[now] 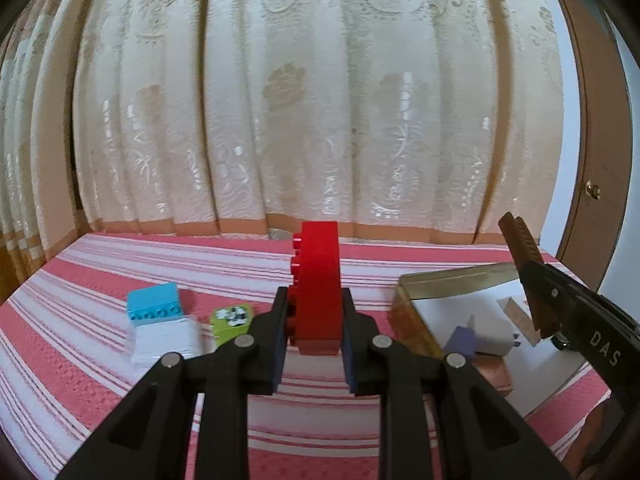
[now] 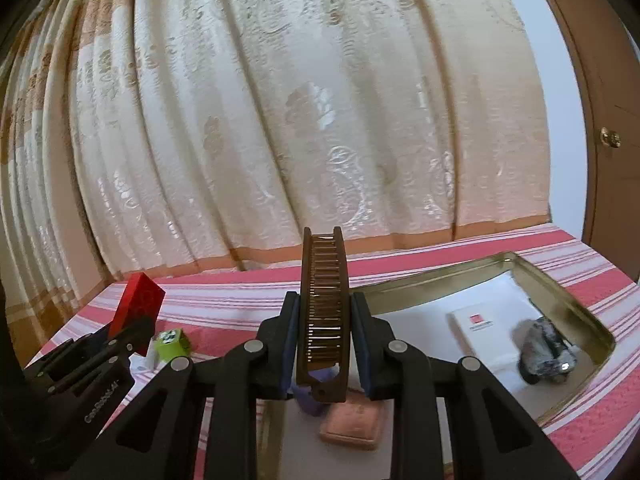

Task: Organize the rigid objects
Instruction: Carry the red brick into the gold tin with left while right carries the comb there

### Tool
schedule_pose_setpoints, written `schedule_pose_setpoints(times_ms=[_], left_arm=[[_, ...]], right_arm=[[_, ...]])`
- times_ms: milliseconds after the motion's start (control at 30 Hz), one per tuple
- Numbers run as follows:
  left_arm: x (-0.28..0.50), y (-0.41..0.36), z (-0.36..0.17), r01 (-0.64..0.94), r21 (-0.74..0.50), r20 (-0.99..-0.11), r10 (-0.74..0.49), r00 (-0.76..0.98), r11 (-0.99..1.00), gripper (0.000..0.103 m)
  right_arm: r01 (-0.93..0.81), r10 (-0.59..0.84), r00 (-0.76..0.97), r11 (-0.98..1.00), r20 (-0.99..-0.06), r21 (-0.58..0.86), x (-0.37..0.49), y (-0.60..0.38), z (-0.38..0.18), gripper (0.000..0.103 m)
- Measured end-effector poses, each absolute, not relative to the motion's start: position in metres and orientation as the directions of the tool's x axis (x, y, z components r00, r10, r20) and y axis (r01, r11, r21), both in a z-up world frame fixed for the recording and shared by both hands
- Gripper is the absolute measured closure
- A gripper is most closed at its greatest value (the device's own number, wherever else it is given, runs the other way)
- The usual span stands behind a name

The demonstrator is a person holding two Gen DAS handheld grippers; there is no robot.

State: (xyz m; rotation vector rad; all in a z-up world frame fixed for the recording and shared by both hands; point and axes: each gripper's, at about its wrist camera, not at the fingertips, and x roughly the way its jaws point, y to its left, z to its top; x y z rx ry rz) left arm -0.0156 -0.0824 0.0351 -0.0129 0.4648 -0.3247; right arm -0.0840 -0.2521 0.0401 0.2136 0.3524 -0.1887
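So the left gripper [image 1: 316, 320] is clamped on a red brick [image 1: 318, 276], which stands up on end between its pads, studs facing left. Off to the left of that gripper, on the striped bedspread [image 1: 100, 380], sits a blue brick [image 1: 154, 304] on top of a white block [image 1: 164, 340], with a little green block [image 1: 231, 318] just beside them. To its right is the gold tin [image 2: 560, 280]. The right gripper [image 2: 324, 336] is squeezing a brown comb [image 2: 324, 304] upright, hovering over the tin's near left end. Inside the tin: a pink bar [image 2: 352, 424], a white card [image 2: 480, 328], a dark toy car [image 2: 546, 356], all right of the comb.
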Motion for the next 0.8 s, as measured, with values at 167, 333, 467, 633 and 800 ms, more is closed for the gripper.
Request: schedule_pose_setpoints(times_ms=[167, 333, 467, 633, 800], left_arm=[[-0.020, -0.101, 0.041, 0.327, -0.074, -0.430, -0.326, 0.842, 0.942, 0.082], [-0.026, -0.120, 0.047, 0.358, -0.059, -0.422, -0.348, 0.837, 0.932, 0.082], [-0.029, -0.137, 0.050, 0.384, -0.057, -0.420, -0.371, 0.828, 0.921, 0.082], [-0.033, -0.155, 0.054, 0.414, -0.054, -0.417, -0.398, 0.818, 0.909, 0.082], [-0.032, -0.173, 0.054, 0.442, -0.059, -0.423, -0.424, 0.801, 0.895, 0.082]], right_arm=[[0.250, -0.181, 0.919, 0.955, -0.351, 0.162, -0.092, -0.270, 0.041, 0.075], [0.291, -0.232, 0.912, 0.947, -0.339, 0.136, -0.099, -0.292, 0.042, 0.075], [0.324, -0.264, 0.904, 0.936, -0.337, 0.135, -0.104, -0.310, 0.043, 0.075], [0.377, -0.315, 0.889, 0.916, -0.331, 0.140, -0.113, -0.340, 0.045, 0.075], [0.433, -0.366, 0.867, 0.889, -0.337, 0.149, -0.120, -0.372, 0.046, 0.075]])
